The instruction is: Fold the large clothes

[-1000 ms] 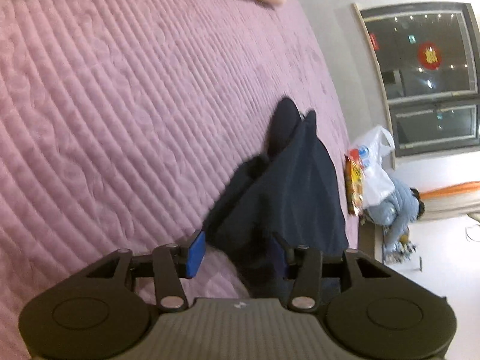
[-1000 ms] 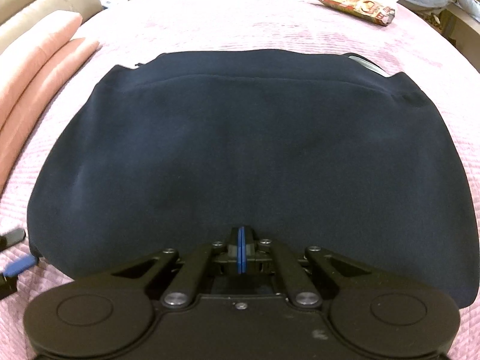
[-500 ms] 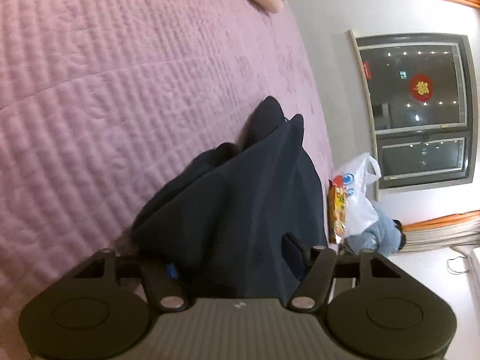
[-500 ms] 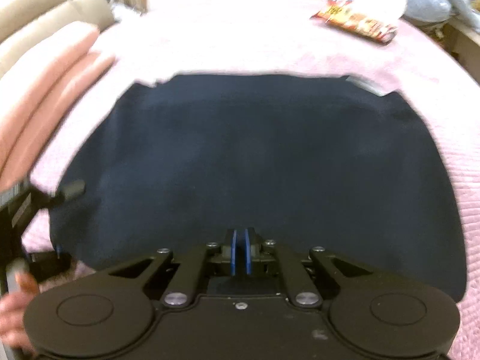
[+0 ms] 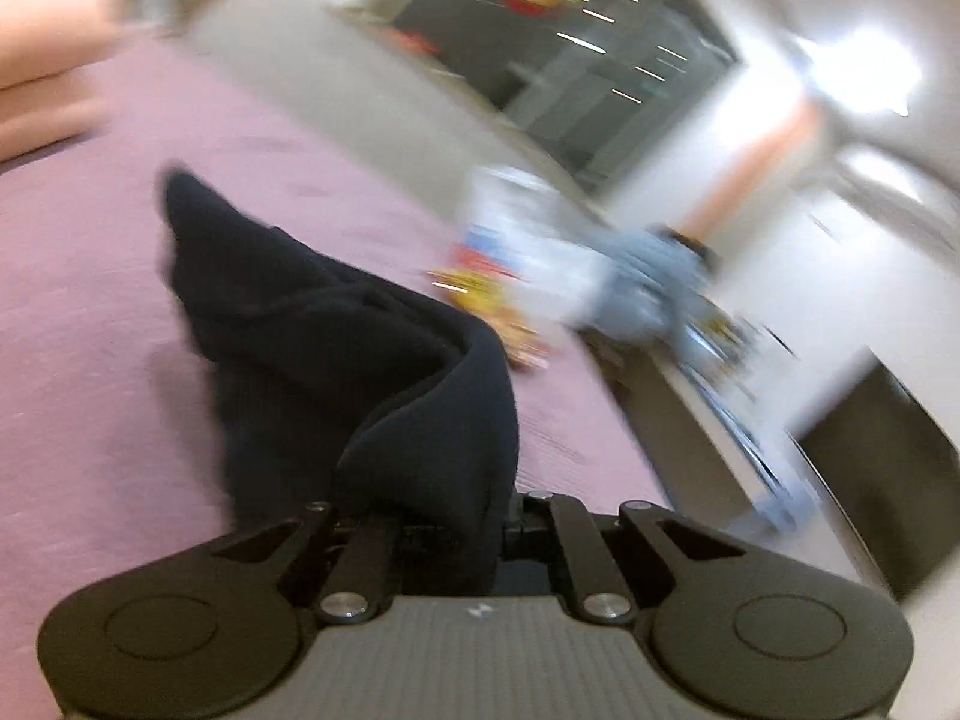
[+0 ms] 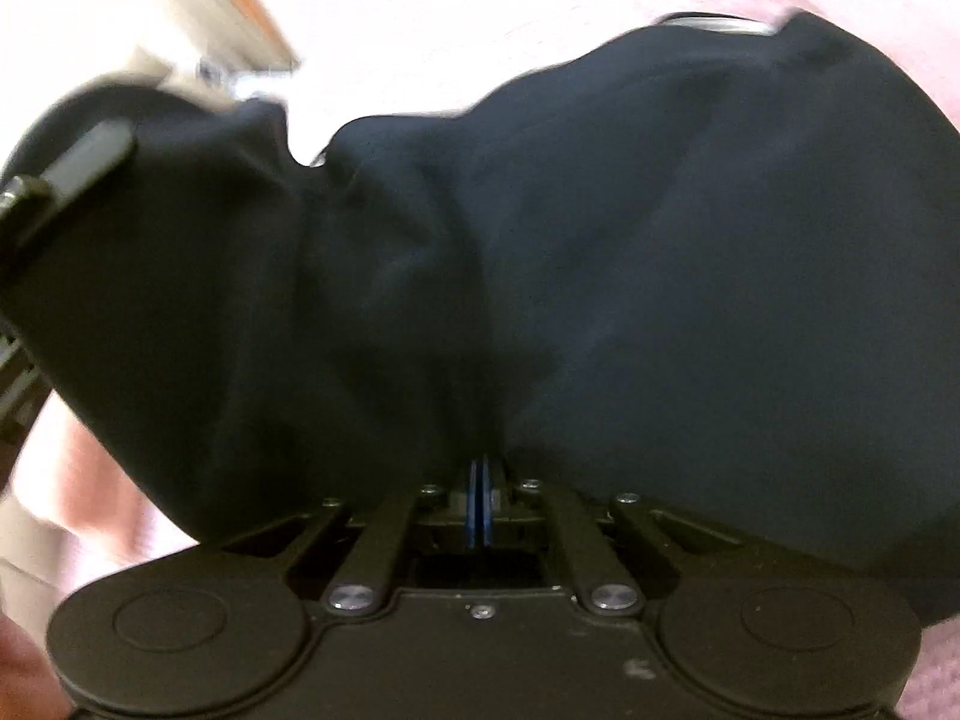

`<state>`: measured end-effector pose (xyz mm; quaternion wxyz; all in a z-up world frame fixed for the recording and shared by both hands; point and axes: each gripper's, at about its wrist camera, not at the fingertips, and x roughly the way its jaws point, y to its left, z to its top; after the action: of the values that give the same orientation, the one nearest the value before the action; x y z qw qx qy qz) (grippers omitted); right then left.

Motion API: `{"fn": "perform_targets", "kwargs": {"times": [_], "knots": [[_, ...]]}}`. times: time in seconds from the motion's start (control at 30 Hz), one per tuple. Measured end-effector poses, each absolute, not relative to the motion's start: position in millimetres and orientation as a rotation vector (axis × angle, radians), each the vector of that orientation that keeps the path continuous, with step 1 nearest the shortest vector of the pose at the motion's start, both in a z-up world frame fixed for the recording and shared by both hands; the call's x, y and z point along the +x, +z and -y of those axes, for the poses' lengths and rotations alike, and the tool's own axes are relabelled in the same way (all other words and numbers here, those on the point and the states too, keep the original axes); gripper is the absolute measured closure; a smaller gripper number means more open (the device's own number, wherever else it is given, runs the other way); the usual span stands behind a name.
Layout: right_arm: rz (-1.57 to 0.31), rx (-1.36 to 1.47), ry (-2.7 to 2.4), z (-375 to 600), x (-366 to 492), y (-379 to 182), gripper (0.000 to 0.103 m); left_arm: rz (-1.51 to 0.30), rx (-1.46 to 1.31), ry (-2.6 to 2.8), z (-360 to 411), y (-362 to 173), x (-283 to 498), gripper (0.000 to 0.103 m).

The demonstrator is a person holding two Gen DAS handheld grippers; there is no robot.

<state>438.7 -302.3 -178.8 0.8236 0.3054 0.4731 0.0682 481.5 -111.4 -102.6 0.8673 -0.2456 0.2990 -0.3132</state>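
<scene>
A dark navy garment (image 6: 660,252) lies on a pink quilted bed (image 5: 78,324). My right gripper (image 6: 479,480) is shut on the garment's near edge, its blue pads pressed together with cloth bunched above them. My left gripper (image 5: 444,516) is shut on another part of the same garment (image 5: 336,360), and the cloth hangs over its fingers and hides the pads. The left gripper also shows at the left edge of the right wrist view (image 6: 72,168), holding the garment's left corner lifted. Both views are blurred.
A white plastic bag (image 5: 528,240) and a snack packet (image 5: 480,294) lie at the bed's far edge. A light blue cloth pile (image 5: 654,282) sits beside them. Pink pillows (image 5: 42,78) are at the far left. A dark window (image 5: 576,42) is on the wall.
My left gripper closed on the garment's corner and lifted it, swinging right. The right gripper stayed shut and raised its edge, so the flat garment now bunches up.
</scene>
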Motion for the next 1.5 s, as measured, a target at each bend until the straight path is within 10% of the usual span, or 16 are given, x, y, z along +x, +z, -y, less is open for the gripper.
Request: {"fn": "perform_targets", "kwargs": {"times": [0.43, 0.5, 0.57, 0.77, 0.83, 0.87, 1.07, 1.23, 1.3, 1.37, 1.5], "knots": [[-0.843, 0.449, -0.289, 506.2, 393.2, -128.9, 0.080, -0.898, 0.031, -0.847, 291.1, -206.1, 441.1, 0.093], [-0.809, 0.453, -0.198, 501.2, 412.8, -123.3, 0.039, -0.904, 0.031, -0.850, 291.6, -201.0, 439.1, 0.094], [-0.761, 0.475, -0.092, 489.5, 438.3, -116.8, 0.025, -0.907, 0.047, -0.846, 293.0, -194.3, 439.3, 0.094], [-0.782, 0.608, 0.083, 471.9, 523.7, -133.4, 0.026, -0.888, 0.113, -0.843, 300.1, -185.1, 435.3, 0.093], [-0.871, 0.671, 0.079, 477.8, 549.0, -158.6, 0.046, -0.891, 0.108, -0.842, 299.0, -184.0, 434.0, 0.093], [-0.887, 0.694, 0.101, 478.1, 556.4, -164.6, 0.087, -0.889, 0.106, -0.844, 298.3, -182.5, 433.2, 0.093], [-0.690, 0.581, 0.090, 477.7, 524.6, -114.2, 0.091, -0.833, 0.082, -0.937, 294.0, -161.2, 428.4, 0.091], [-0.839, 0.490, -0.040, 484.4, 538.1, -164.7, 0.080, -0.947, 0.115, -0.912, 304.3, -208.5, 440.7, 0.090], [-0.882, 0.454, -0.061, 482.3, 541.9, -187.9, 0.031, -0.958, 0.104, -0.922, 295.5, -215.9, 436.1, 0.090], [-0.854, 0.494, -0.098, 492.0, 530.0, -182.2, 0.031, -0.988, 0.067, -0.993, 283.3, -208.3, 426.0, 0.076], [-0.789, 0.546, -0.124, 506.2, 491.2, -153.7, 0.036, -1.061, 0.001, -1.091, 255.1, -189.7, 417.7, 0.079]]}}
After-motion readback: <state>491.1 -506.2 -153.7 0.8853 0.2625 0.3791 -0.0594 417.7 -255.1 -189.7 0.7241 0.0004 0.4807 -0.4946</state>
